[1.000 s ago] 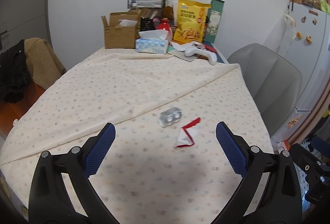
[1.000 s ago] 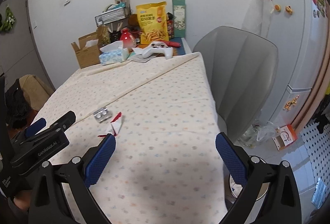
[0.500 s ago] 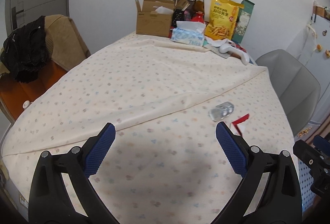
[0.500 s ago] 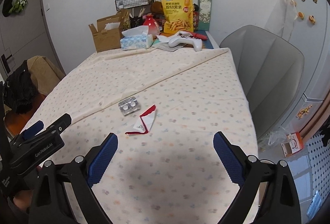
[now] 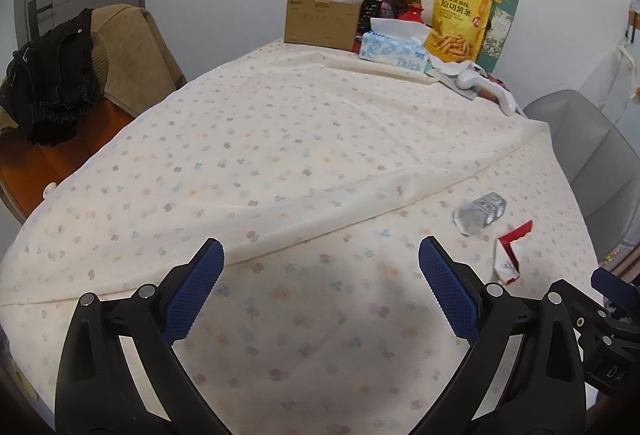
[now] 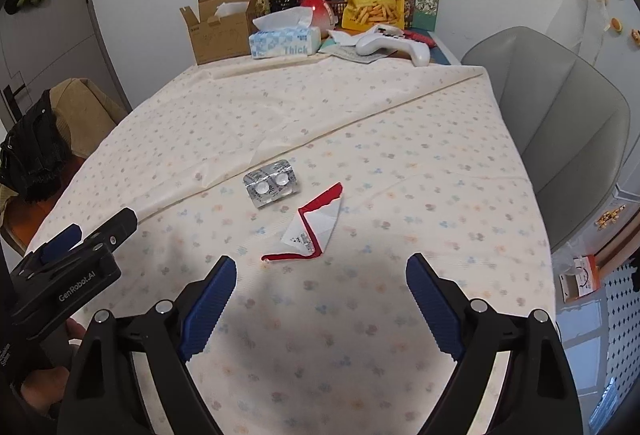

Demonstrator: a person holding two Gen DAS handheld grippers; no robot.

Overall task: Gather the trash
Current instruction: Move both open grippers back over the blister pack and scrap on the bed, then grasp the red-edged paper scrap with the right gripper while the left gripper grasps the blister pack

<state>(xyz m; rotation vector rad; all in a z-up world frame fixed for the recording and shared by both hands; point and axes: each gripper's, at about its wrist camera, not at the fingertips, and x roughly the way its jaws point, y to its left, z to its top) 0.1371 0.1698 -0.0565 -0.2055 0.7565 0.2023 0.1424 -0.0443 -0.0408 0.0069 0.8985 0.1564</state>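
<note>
Right gripper poised above the tablecloth, jaws wide but narrowing, nothing between them; left gripper spread fully, likewise empty, over bare cloth. Just past the right fingertips, at twelve o'clock, the torn red-and-white wrapper lying flat; beyond it toward eleven o'clock, apart from it, the foil pill blister, also flat. Probably best to drop low over the wrapper, straddle its raised folded edge rather than the flat sheet, and pinch gently so as not to bunch the cloth. Far end, about eleven o'clock: open cardboard box with something white showing inside, contents otherwise unclear. Beside it, at twelve, a tissue box with a tissue poking from the top. No bin in view.
</note>
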